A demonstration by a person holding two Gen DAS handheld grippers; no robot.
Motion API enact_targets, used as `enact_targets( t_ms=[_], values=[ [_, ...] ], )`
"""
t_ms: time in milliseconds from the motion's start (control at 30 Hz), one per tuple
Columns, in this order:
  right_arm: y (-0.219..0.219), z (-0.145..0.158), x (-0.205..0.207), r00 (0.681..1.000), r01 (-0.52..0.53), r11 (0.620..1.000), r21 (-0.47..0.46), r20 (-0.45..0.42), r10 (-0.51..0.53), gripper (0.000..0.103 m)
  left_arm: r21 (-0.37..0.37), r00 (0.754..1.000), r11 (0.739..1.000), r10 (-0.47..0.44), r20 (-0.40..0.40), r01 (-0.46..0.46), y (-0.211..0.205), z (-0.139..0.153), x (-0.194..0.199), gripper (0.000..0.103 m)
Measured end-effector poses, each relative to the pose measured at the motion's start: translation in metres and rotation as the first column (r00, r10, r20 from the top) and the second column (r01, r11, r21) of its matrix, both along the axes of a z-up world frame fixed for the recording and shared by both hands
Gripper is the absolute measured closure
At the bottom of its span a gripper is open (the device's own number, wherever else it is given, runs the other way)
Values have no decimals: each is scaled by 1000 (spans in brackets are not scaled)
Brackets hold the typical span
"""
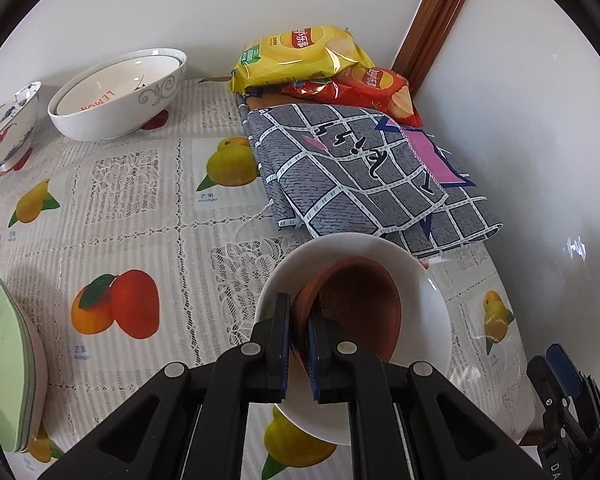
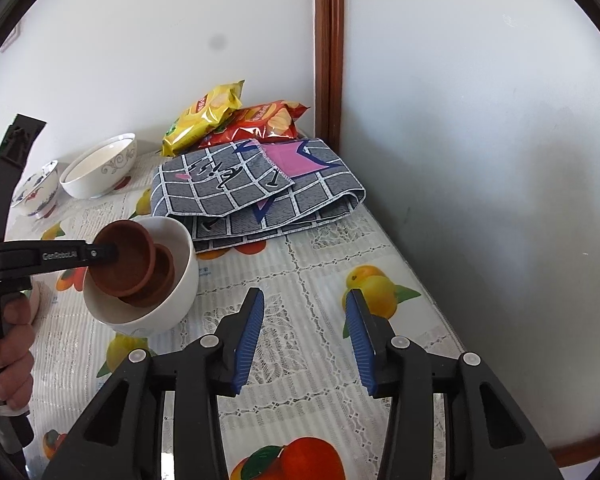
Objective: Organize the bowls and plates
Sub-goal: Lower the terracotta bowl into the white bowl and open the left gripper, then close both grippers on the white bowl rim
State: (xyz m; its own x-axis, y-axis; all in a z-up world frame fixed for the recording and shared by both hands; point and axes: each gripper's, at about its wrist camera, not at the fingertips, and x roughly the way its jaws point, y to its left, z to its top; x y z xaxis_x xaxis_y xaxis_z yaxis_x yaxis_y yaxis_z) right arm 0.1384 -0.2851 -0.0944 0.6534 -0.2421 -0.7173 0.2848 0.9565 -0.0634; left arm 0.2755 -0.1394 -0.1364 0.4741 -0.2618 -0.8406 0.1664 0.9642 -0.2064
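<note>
Left wrist view showed the bench [image 1: 148, 216] under a lace cloth printed with fruit, set in a corner of white walls with a brown wood post [image 2: 329, 48]. The left tool [image 1: 299, 344] was clenched on the rim of a brown bowl [image 1: 356, 304], held tilted inside a white bowl [image 1: 428, 320] beside a folded grey checked cloth [image 1: 340, 176]. The right tool [image 2: 305, 336] stood released, nothing between its jaws. 2 chip bags [image 1: 300, 56] lay by the wall; green plates [image 1: 4, 360] sat at the left edge.

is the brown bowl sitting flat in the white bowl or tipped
Tipped. The brown bowl leans on its side, mouth facing sideways, its rim pinched by the left gripper, partly inside the white bowl.
</note>
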Motion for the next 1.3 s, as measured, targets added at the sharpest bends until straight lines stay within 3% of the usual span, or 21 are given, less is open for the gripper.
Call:
enact_targets(
  t_ms=[400, 567, 800, 1000, 1133, 1300],
  values=[
    [4, -13, 4, 999, -7, 1000, 11, -38, 7, 61, -33, 998, 999, -41, -39, 39, -6, -5, 1, 91],
    [11, -11, 11, 999, -25, 1000, 19, -30, 26, 61, -47, 997, 996, -74, -26, 72, -4, 3, -6, 75],
    [23, -9, 33, 996, -85, 994, 67, -13, 86, 61, 1, 998, 999, -38, 40, 38, 12, 22, -12, 70],
    [33, -18, 61, 991, -123, 986, 117, -30, 128, 61, 46, 1000, 999, 1, 17, -2, 27, 14, -5, 68],
    [37, -35, 79, 987, -119, 978, 172, -83, 135, 72, 40, 1000, 999, -4, -15, 5, 30, 1, -1, 68],
    [42, -47, 91, 985, -85, 983, 164, -135, 108, 78, 46, 999, 999, -22, -37, 24, 27, -10, 3, 68]
  ],
)
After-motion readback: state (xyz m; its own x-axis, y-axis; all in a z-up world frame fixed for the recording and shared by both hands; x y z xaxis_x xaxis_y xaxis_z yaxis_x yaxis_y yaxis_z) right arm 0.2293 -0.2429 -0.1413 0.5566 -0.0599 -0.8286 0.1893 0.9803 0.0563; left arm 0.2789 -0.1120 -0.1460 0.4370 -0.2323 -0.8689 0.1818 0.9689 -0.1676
